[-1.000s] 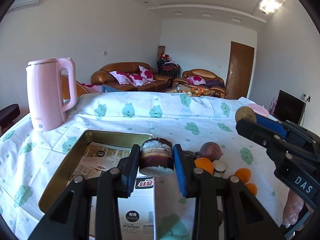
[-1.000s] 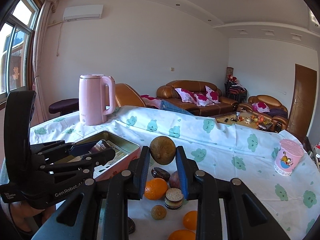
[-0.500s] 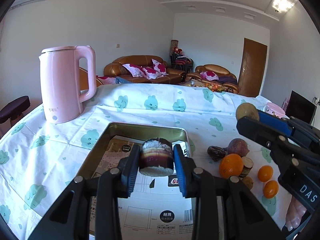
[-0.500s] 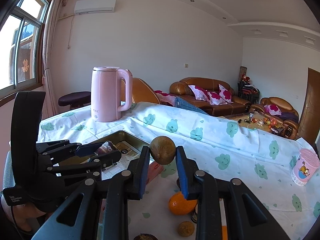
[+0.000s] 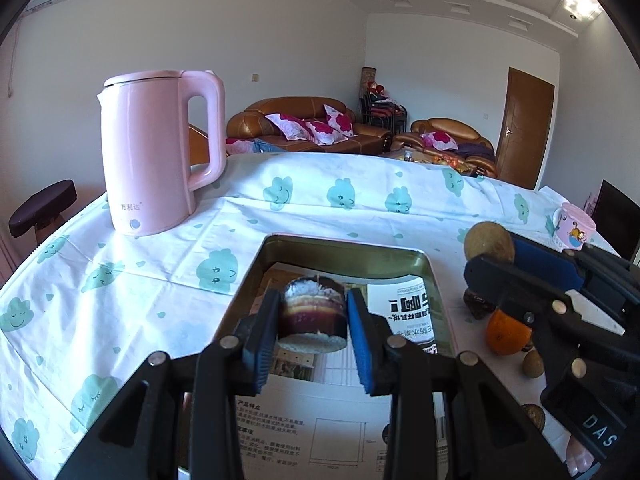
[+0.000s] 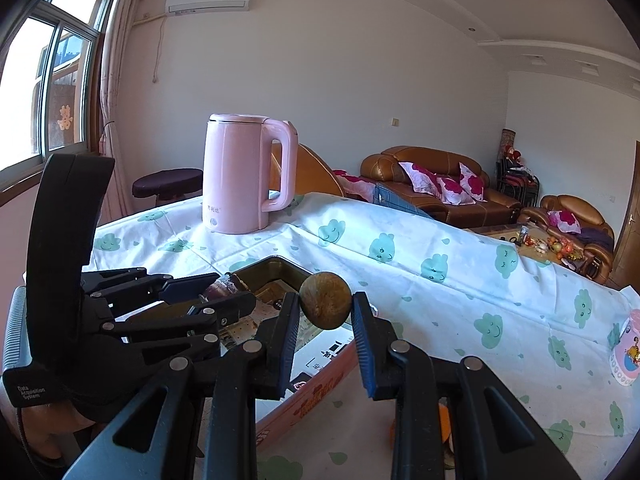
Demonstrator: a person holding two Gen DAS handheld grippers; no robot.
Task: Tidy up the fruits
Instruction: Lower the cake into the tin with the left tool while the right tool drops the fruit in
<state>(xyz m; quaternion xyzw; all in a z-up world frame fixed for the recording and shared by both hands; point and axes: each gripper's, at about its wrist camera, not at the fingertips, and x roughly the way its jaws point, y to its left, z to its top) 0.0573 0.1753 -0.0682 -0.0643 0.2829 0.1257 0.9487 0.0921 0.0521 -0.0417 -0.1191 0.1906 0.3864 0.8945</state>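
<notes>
My left gripper (image 5: 313, 322) is shut on a purple cut fruit piece (image 5: 313, 318) with pale ends, held over the open metal tin (image 5: 344, 249), which is lined with printed paper. It also shows in the right wrist view (image 6: 224, 285). My right gripper (image 6: 325, 320) is shut on a round brown fruit (image 6: 326, 305), held above the tin's near right rim (image 6: 280, 264). The brown fruit also shows in the left wrist view (image 5: 489, 242). An orange (image 5: 507, 334) and small brown fruits (image 5: 532, 364) lie on the cloth right of the tin.
A pink kettle (image 5: 154, 148) stands at the back left of the table; it also shows in the right wrist view (image 6: 244, 178). A pink cup (image 5: 573, 226) stands at the far right. The tablecloth (image 5: 120, 280) is white with green clouds. Sofas stand behind.
Both grippers have moved left and forward over the tin, each still holding its fruit. The loose fruits have slid to the right edge of the views.
</notes>
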